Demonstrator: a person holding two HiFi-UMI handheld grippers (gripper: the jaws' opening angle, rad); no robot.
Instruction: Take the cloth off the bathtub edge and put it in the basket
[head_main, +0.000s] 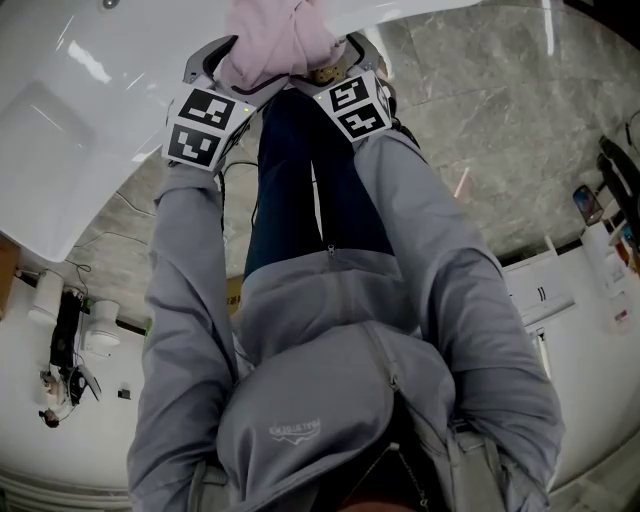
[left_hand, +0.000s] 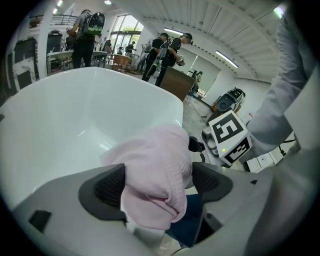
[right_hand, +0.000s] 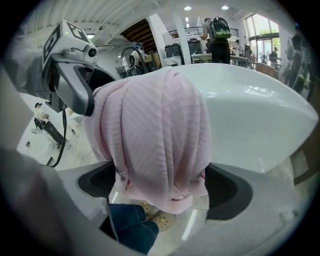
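Cloth draped over white bathtub, marble floor

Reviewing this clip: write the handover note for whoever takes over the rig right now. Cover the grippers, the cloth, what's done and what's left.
Left hand-held gripper: open, jaws wide either side of the pink cloth, with a gap at one pad.
Right hand-held gripper: open, jaws wide around the same cloth, no squeeze visible.
The cloth is draped over the bathtub edge, not lifted.
No basket in view.
Done: both grippers are placed at the cloth.
Left: close on it, lift it off, find the basket, drop it in.
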